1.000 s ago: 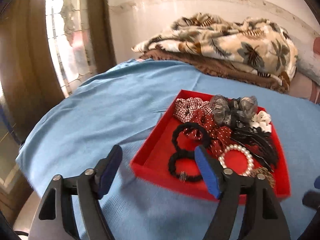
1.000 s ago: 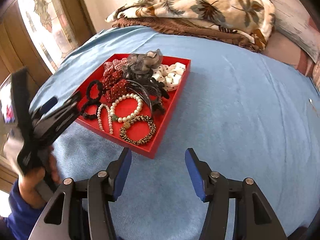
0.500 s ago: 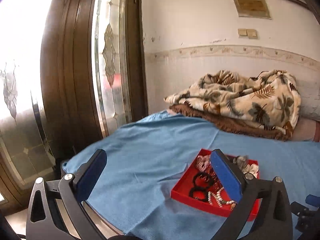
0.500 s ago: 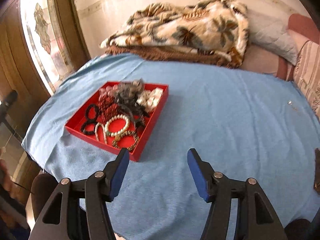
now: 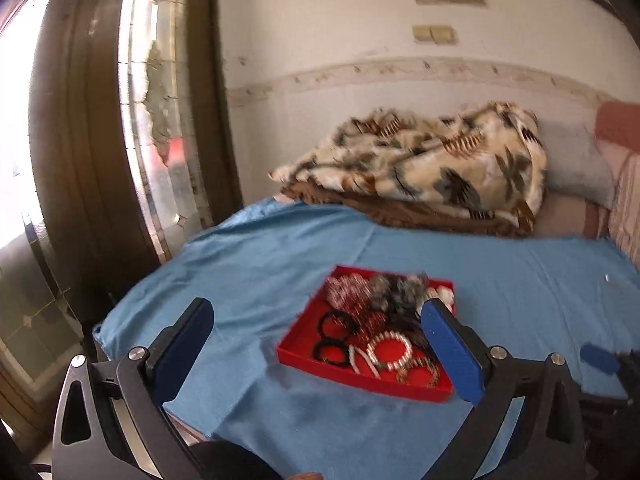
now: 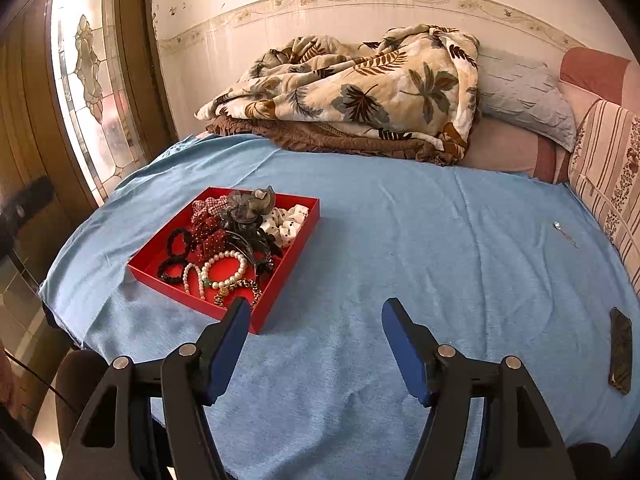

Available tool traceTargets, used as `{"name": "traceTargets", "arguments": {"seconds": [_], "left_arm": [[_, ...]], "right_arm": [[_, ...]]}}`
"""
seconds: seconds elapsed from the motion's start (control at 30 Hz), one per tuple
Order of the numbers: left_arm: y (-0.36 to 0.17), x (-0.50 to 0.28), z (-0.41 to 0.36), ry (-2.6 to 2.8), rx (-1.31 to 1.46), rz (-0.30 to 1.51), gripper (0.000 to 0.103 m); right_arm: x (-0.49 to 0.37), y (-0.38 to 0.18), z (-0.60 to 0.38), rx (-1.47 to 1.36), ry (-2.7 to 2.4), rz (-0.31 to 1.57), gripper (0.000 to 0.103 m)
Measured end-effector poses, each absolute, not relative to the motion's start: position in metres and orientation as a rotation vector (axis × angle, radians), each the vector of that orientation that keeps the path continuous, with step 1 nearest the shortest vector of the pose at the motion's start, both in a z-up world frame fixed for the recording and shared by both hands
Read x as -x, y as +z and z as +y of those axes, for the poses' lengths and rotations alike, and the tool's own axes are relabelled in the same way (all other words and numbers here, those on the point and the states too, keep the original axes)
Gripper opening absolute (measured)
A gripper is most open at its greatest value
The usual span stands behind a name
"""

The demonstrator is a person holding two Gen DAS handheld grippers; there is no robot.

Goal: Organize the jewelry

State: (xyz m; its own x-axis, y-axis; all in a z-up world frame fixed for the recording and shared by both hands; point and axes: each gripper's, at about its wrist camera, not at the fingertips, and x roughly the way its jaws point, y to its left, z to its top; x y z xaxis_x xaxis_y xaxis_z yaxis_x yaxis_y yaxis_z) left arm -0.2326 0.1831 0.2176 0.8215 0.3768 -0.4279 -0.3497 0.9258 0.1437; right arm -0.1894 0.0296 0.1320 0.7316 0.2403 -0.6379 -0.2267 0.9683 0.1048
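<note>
A red tray [image 6: 280, 304] [image 5: 296, 350] lies on the blue cloth at the left, filled with scrunchies [image 6: 248, 204], black hair ties [image 6: 179, 241], a pearl bracelet [image 6: 224, 266] [image 5: 390, 350] and a leopard bangle [image 6: 238, 290]. My left gripper [image 5: 318, 330] hangs well back from the tray, jaws wide open and empty. My right gripper [image 6: 316, 328] hovers over the cloth just right of the tray's near corner, its jaws opening with nothing between them. Its blue pad [image 5: 598, 356] shows at the right edge of the left wrist view.
A leaf-print blanket [image 6: 360, 88] is heaped on a brown one at the back, with pillows [image 6: 524, 96] to the right. A small silver pin [image 6: 562, 232] and a dark flat object [image 6: 620, 350] lie on the cloth [image 6: 420, 240] at right. A glazed wooden door [image 5: 100, 140] stands left.
Both grippers have pulled back and up from the tray, which now looks smaller and farther. The left jaws have spread wider; the right jaws have widened a little.
</note>
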Motion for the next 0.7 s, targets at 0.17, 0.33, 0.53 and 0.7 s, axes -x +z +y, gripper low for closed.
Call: {"name": "traceTargets", "arguments": {"seconds": [0.17, 0.33, 0.53, 0.7], "left_arm": [[0.198, 0.217, 0.168, 0.388, -0.107, 0.561, 0.103], [0.182, 0.205, 0.167, 0.396, -0.137, 0.636, 0.103], [0.174, 0.200, 0.170, 0.377, -0.132, 0.681, 0.103], [0.170, 0.197, 0.174, 0.356, -0.105, 0.711, 0.103]], "right_arm": [[0.184, 0.127, 0.022, -0.034, 0.232, 0.714, 0.074], [0.178, 0.120, 0.017, -0.048, 0.218, 0.736, 0.075], [0.174, 0.115, 0.017, -0.051, 0.211, 0.753, 0.075], [0.171, 0.110, 0.019, -0.044, 0.209, 0.769, 0.076]]}}
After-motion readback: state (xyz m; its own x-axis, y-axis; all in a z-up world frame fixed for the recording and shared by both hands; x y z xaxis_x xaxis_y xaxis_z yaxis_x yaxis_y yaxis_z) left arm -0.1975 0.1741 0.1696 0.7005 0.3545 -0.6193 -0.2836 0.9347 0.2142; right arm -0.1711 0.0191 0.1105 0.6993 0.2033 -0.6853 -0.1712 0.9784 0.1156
